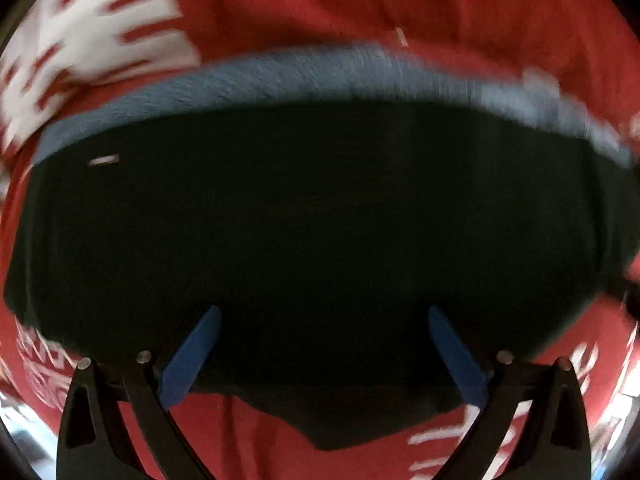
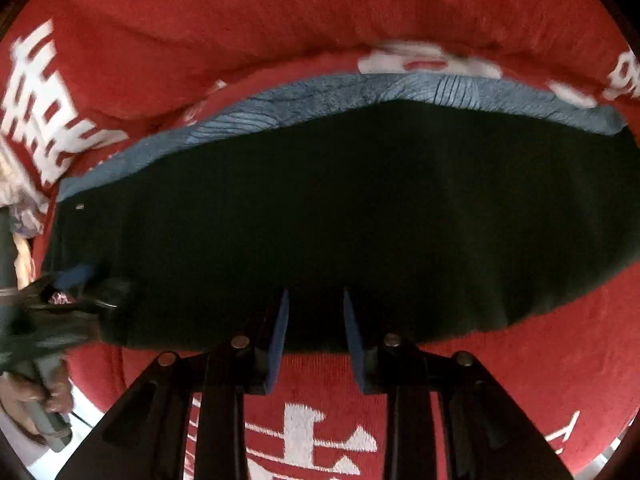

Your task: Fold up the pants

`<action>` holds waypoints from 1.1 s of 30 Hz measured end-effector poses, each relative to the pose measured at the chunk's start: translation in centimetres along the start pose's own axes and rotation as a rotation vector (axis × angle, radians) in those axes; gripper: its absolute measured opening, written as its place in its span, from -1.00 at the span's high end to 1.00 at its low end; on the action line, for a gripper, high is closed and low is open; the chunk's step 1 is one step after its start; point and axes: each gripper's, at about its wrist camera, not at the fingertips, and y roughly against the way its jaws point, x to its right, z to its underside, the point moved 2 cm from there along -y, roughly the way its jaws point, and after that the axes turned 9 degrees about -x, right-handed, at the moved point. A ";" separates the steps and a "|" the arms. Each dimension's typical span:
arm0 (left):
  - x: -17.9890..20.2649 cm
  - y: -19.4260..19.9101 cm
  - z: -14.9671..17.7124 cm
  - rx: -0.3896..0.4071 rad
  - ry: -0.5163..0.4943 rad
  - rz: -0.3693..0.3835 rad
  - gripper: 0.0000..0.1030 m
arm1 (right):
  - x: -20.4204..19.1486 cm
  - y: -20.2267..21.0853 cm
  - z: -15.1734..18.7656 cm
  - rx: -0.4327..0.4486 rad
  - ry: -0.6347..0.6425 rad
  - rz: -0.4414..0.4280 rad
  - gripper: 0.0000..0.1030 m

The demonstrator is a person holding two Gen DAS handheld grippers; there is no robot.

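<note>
Pants (image 2: 340,220) lie as a dark, folded slab on the red printed cloth (image 2: 280,12), long axis running left to right across both my views, near edge right at the fingertips. My right gripper (image 2: 316,320) sits at that edge, fingers slightly parted, pinching nothing. My left gripper (image 1: 324,344) has its fingers spread wide over the fabric.

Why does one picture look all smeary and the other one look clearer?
In the left wrist view, motion blur smears the blue patterned band and the white print on the red cloth. In the right wrist view that band's line pattern is sharp; only the other gripper at the left edge is blurred. In both, the dark pants show almost no detail, and the fisheye bends edges.
</note>
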 end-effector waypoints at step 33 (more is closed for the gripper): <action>-21.5 1.8 0.1 0.100 0.223 -0.137 -1.00 | -23.7 1.0 -10.1 -0.088 0.438 -0.353 0.15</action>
